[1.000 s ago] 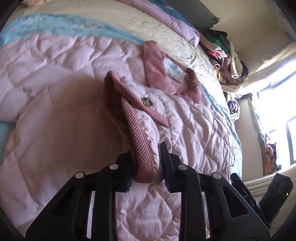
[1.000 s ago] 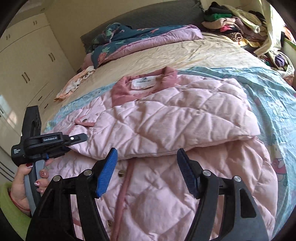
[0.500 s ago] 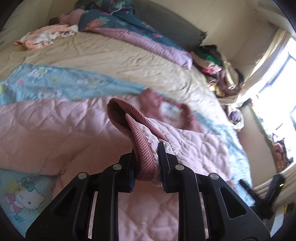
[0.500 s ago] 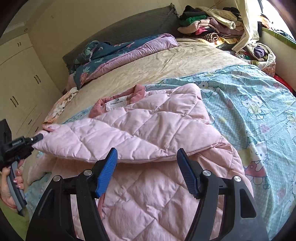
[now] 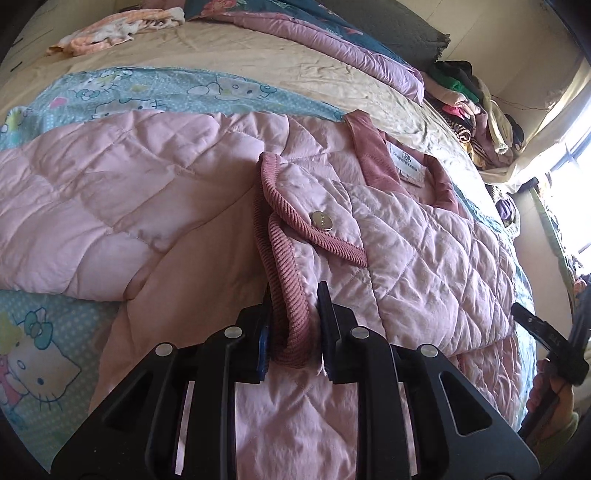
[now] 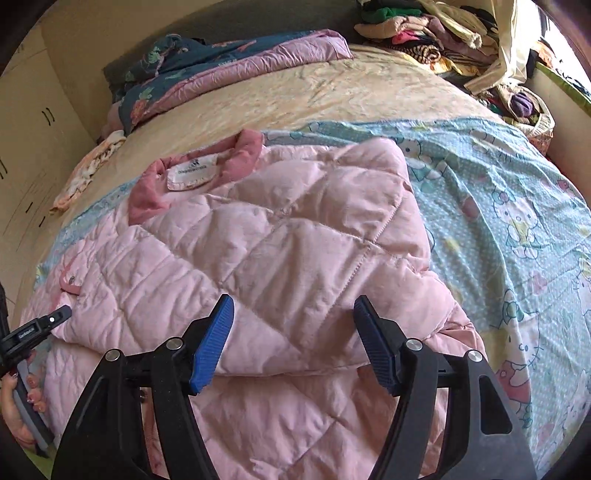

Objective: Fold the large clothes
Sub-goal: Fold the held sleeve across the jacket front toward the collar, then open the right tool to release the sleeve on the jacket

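The pink quilted jacket [image 6: 280,258] lay spread on the bed [image 6: 332,92], resting on a Hello Kitty sheet [image 6: 517,206], with its collar label facing the folded floral blanket [image 6: 221,62] at the head of the bed. One sleeve was folded across the jacket's body. The left tool [image 5: 293,328] was clamped tight on the ribbed darker-pink cuff [image 5: 284,295] of that sleeve, beside a metal snap [image 5: 321,220]. The right tool [image 6: 293,343] hovered over the jacket's lower half with its blue-padded fingers spread wide, gripping nothing. A heap of clothes [image 6: 424,29] sat beyond the jacket, at the bed's far corner.
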Demonstrator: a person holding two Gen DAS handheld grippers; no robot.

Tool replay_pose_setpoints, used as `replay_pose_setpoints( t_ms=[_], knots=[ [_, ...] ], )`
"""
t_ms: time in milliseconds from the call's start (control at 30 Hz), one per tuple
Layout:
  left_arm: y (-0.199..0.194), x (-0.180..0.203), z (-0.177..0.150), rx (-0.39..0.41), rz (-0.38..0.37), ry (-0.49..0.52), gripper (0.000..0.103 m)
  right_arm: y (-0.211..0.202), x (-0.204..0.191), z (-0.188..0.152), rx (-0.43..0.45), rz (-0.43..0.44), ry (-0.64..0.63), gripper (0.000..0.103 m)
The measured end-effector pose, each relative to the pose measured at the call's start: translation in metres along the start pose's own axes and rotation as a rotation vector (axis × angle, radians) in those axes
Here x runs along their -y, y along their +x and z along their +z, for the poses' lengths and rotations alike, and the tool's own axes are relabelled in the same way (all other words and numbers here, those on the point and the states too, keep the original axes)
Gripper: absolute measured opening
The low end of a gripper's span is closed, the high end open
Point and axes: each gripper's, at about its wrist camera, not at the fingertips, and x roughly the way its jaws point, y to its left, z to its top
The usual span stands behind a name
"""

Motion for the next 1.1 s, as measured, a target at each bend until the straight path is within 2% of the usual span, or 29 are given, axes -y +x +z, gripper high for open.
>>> replay_pose_setpoints(
  t_ms=[167,300,433,533,567,667,700,733,767,800,833,1100],
  knots=[
    [0.002,0.0,-0.001,-0.003,-0.001,-0.002,0.016,0.023,0.011,-0.009,-0.031,-0.025,0.019,0.066],
    [0.0,0.002,-0.001,0.003,0.009,-0.002,0.019,0.019,0.005,-0.009,-0.024,-0.05,0.011,0.067],
    [-0.009,0.006,0.0,0.015,0.015,0.011,0.02,-0.005,-0.006,-0.013,0.026,0.023,0.037,0.073],
    [-0.019,0.008,0.001,0.029,0.017,0.02,0.031,-0.022,-0.017,-0.016,0.061,0.062,0.044,0.077],
    [-0.023,0.009,0.001,0.035,0.022,0.023,0.038,-0.027,-0.021,-0.018,0.07,0.075,0.045,0.078],
    [-0.033,0.008,0.0,0.043,0.02,0.026,0.047,-0.041,-0.035,-0.022,0.096,0.103,0.033,0.081],
    [-0.036,0.008,0.0,0.047,0.02,0.024,0.056,-0.045,-0.039,-0.023,0.107,0.11,0.03,0.088],
    [-0.041,0.008,0.0,0.053,0.024,0.027,0.061,-0.05,-0.045,-0.024,0.12,0.117,0.026,0.09],
    [-0.045,0.008,0.0,0.061,0.033,0.029,0.071,-0.054,-0.05,-0.026,0.127,0.127,0.02,0.09],
    [-0.048,0.008,0.0,0.068,0.037,0.029,0.086,-0.057,-0.055,-0.027,0.13,0.135,0.011,0.09],
    [-0.052,0.008,-0.001,0.077,0.042,0.027,0.093,-0.06,-0.061,-0.028,0.132,0.139,0.002,0.091],
    [-0.071,-0.007,-0.008,0.095,0.091,-0.011,0.094,-0.08,-0.102,-0.035,0.159,0.186,-0.055,0.097]
  ],
)
